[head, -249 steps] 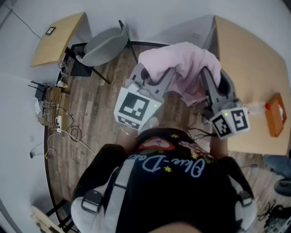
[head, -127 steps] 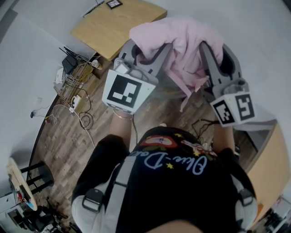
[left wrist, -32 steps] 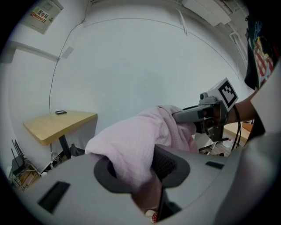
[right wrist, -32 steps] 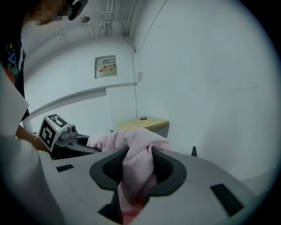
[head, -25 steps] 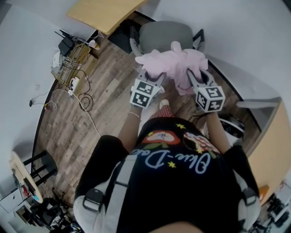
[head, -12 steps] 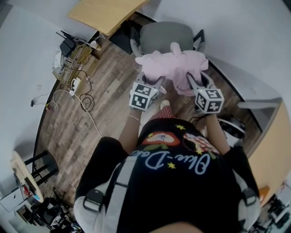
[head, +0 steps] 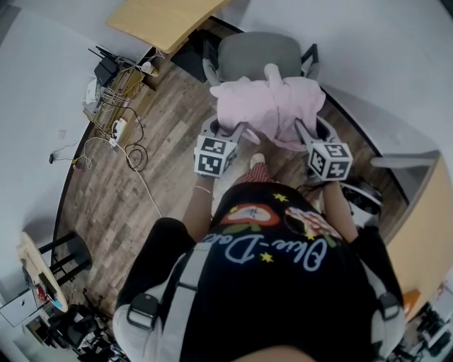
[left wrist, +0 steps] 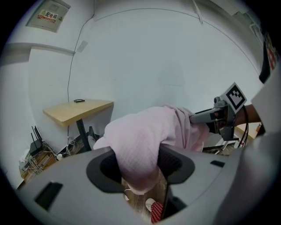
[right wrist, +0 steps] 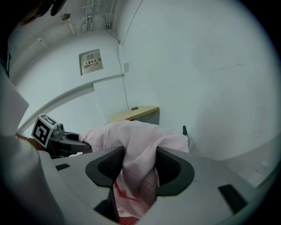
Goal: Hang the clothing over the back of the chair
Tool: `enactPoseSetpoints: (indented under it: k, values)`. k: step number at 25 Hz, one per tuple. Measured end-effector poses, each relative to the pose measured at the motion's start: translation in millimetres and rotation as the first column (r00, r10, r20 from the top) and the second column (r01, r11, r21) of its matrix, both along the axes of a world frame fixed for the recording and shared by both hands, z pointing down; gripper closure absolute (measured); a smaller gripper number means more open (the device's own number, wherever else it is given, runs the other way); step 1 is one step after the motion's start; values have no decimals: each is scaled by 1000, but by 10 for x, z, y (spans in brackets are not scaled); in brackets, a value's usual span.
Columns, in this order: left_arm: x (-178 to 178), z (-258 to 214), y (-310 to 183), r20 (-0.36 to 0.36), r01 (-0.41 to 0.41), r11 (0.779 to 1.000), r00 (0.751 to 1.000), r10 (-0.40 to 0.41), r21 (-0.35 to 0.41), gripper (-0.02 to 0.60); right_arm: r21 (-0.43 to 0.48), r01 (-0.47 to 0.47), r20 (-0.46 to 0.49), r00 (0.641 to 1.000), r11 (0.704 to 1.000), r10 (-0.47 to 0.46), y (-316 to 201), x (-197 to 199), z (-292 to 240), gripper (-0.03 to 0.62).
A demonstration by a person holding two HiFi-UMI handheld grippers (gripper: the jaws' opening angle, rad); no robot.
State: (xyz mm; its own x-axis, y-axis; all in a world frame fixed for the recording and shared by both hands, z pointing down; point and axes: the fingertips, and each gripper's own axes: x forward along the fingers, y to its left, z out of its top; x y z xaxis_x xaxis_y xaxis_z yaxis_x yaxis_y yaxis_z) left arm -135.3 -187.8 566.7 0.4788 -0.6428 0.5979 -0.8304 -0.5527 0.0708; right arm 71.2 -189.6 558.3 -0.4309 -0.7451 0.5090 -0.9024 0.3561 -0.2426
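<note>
The pink garment (head: 269,106) lies bunched over the back of the grey chair (head: 258,55), on the side nearest me. My left gripper (head: 226,131) is at the garment's left lower edge. Its jaws are opening, and a fold of the pink garment (left wrist: 140,136) still hangs loosely between them, with the right pad bare. My right gripper (head: 315,131) is at the right lower edge. Its jaws are opening too, with the garment (right wrist: 136,140) draped between the spread pads. In the left gripper view the right gripper (left wrist: 219,116) shows across the cloth.
A wooden desk (head: 159,18) stands beyond the chair at the upper left. A tangle of cables and a router (head: 110,78) lies by the wall. Another wooden table (head: 425,233) is at the right edge. A stool (head: 42,269) stands at the lower left.
Both grippers have drawn back from the chair toward me and sunk a little. Their jaws have spread wider, and the garment stays on the chair back.
</note>
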Motion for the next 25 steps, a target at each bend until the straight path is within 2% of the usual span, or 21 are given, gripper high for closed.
enactPoseSetpoints:
  k: [7,17,22,25]
  values:
    - [-139,21,99,-13,53,999,999,-53,-2,388,3,-24,39,999,1000,23,71,127,-18,401]
    - [-290,-49,133,28,90,993,995,-92,71,388,14,-43,52,998,999,42,30,93,-45,401]
    - [-362,-44,212,15,120,992,993,-120,32,388,22,-44,60,997,999,43,35,72,-107,401]
    - [-404,-101,269,-2,119,992,993,-119,50,388,36,-67,72,995,997,65,32,110,-171,401]
